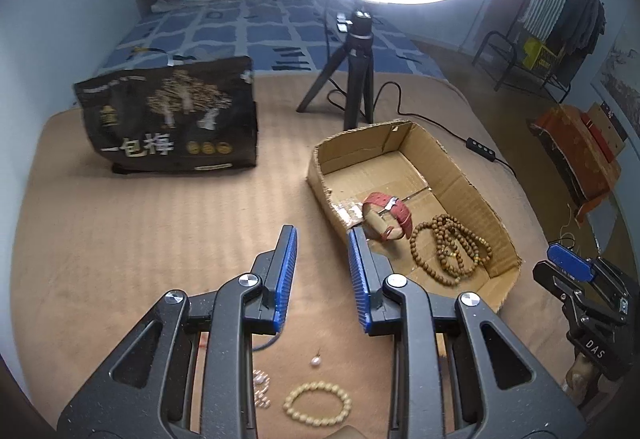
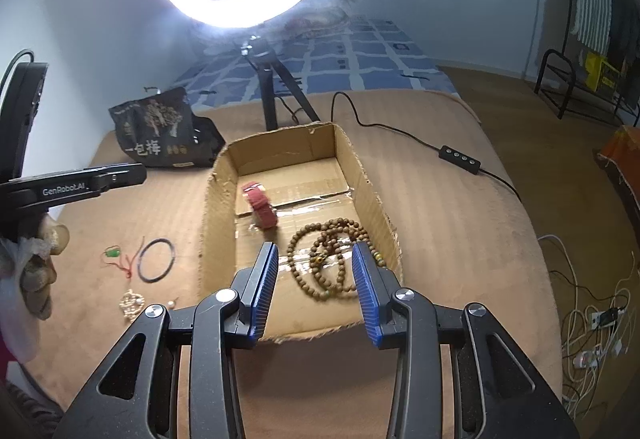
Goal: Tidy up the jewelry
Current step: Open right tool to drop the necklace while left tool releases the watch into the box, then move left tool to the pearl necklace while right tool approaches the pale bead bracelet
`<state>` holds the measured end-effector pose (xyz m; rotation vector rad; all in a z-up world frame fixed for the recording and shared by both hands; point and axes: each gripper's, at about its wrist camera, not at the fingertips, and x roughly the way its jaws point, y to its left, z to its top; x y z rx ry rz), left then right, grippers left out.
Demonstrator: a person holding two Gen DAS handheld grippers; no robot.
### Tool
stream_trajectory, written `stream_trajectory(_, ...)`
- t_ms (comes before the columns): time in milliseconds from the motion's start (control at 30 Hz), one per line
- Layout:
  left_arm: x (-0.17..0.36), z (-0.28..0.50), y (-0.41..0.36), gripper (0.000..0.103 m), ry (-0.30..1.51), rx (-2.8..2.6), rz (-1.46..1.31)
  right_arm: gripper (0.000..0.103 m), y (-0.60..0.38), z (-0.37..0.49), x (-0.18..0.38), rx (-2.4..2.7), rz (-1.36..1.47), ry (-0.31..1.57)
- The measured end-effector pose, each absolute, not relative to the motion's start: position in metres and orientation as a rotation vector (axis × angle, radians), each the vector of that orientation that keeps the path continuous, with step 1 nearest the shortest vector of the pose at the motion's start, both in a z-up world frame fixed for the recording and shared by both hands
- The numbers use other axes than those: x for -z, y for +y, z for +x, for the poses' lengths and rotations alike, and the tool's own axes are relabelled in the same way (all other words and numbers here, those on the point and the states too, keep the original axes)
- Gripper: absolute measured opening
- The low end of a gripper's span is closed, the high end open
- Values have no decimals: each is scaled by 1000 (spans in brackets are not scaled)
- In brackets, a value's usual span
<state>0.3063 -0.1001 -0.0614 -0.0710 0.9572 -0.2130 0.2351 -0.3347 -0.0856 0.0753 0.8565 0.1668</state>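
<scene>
In the cardboard box (image 2: 372, 195) lie a red watch (image 2: 262, 209) and brown prayer beads (image 2: 328, 259). My left gripper (image 1: 322, 255) and right gripper (image 2: 316, 271) both stand partly open, holding nothing.

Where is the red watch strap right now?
The red watch strap lies inside the open cardboard box, near its left wall in both views, beside the long brown wooden bead string.

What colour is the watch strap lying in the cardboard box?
Red, with a pale inner lining; the watch shows best in the left wrist view.
</scene>
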Motion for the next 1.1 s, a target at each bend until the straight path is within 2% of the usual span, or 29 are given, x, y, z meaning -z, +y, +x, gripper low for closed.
stream_trajectory(167, 45, 281, -73, 26, 923, 191, -74, 37, -321, 217, 77, -196, 55, 840)
stream_trajectory(300, 39, 262, -45, 26, 907, 165, -90, 50, -308, 204, 73, -229, 49, 831)
stream_trajectory(433, 41, 244, -14, 26, 909, 138, -113, 51, -288, 190, 75, -282, 22, 840)
stream_trajectory(567, 55, 228, 12, 26, 937, 123, -148, 58, -261, 177, 81, -343, -33, 859)
stream_trajectory(1100, 128, 209, 21, 26, 1102, 210, -192, 58, -188, 167, 132, -522, -128, 1009)
